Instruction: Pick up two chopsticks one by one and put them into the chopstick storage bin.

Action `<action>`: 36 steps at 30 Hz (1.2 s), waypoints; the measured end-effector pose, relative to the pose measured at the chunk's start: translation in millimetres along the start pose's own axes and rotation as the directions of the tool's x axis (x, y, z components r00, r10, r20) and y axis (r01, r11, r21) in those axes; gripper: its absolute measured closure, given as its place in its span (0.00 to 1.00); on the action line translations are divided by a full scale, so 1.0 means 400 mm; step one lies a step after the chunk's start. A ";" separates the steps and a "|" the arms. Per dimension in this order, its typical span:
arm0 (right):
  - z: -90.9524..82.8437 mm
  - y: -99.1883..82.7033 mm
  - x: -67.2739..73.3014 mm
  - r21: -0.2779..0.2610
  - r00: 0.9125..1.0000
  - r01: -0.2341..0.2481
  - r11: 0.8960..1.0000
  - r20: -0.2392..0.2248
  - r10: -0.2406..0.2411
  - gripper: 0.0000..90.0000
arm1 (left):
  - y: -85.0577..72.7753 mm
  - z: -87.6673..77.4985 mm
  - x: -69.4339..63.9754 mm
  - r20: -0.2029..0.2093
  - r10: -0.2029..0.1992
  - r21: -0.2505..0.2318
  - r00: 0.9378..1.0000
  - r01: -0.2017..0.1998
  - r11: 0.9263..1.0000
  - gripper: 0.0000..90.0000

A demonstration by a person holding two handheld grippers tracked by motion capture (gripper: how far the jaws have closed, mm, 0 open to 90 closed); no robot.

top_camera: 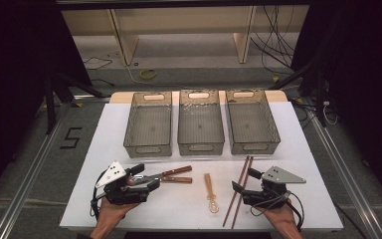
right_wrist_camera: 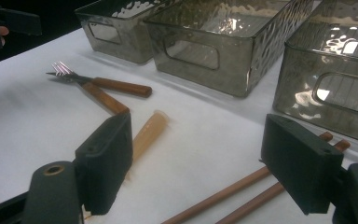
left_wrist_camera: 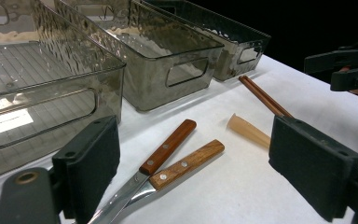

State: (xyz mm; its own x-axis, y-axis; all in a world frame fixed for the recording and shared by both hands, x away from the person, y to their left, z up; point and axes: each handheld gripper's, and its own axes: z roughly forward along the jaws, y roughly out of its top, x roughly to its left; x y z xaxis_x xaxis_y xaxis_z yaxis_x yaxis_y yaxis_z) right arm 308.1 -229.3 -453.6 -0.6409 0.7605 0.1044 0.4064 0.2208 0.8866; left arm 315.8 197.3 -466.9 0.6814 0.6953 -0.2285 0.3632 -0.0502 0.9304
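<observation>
Two wooden-handled utensils (top_camera: 175, 174) lie crossed on the white table, their steel ends under my left gripper (top_camera: 145, 177). That gripper (left_wrist_camera: 203, 168) is open; the handles (left_wrist_camera: 177, 154) lie beyond its pads, untouched. An amber plastic spoon (top_camera: 211, 192) lies at the table's middle front. A pair of brown chopsticks (top_camera: 238, 191) lies to its right, running between the open jaws of my right gripper (top_camera: 245, 180). In the right gripper view the gripper (right_wrist_camera: 203, 163) stands wide above the chopsticks (right_wrist_camera: 223, 196), with the spoon handle (right_wrist_camera: 149, 133) and a fork (right_wrist_camera: 98, 86) beyond.
Three grey translucent bins stand side by side at the back: left (top_camera: 148, 148), middle (top_camera: 200, 148) and right (top_camera: 253, 147), each holding nothing. The table's front edge (top_camera: 199, 229) runs just behind both hands. Bare white surface lies to either side of the utensils.
</observation>
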 end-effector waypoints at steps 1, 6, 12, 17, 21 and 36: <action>0.000 0.001 -0.001 0.003 1.000 0.001 1.000 0.002 -0.001 0.29 | 0.000 0.000 0.000 0.000 0.000 0.000 1.000 0.000 1.000 0.17; 0.000 0.008 -0.001 0.020 1.000 0.006 1.000 0.027 -0.006 0.30 | 0.000 0.001 0.000 -0.001 0.001 0.002 1.000 -0.001 1.000 0.17; 0.006 0.027 -0.005 0.088 0.995 0.011 0.996 0.095 -0.019 0.31 | 0.000 0.001 0.001 -0.003 -0.002 0.002 1.000 0.002 1.000 0.17; 0.011 0.053 -0.021 0.162 0.992 -0.013 0.987 0.128 -0.008 0.34 | 0.000 0.001 0.002 -0.005 0.000 0.004 1.000 0.000 1.000 0.17; 0.021 0.078 -0.034 0.229 0.987 -0.025 0.973 0.163 -0.013 0.35 | 0.000 0.000 0.002 -0.004 -0.001 0.004 1.000 0.001 1.000 0.17; 0.105 0.096 -0.090 0.487 0.983 -0.033 0.873 0.172 -0.059 0.40 | 0.001 0.000 0.004 -0.008 -0.002 -0.003 1.000 0.002 1.000 0.17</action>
State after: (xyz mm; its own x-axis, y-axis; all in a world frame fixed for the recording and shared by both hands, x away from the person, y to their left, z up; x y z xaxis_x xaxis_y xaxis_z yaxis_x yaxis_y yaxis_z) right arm 373.9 -222.6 -442.2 -0.5420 0.8399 -0.0274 0.6928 0.4651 0.5512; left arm 317.0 198.5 -466.9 0.6756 0.7009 -0.2286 0.3632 -0.0465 0.9306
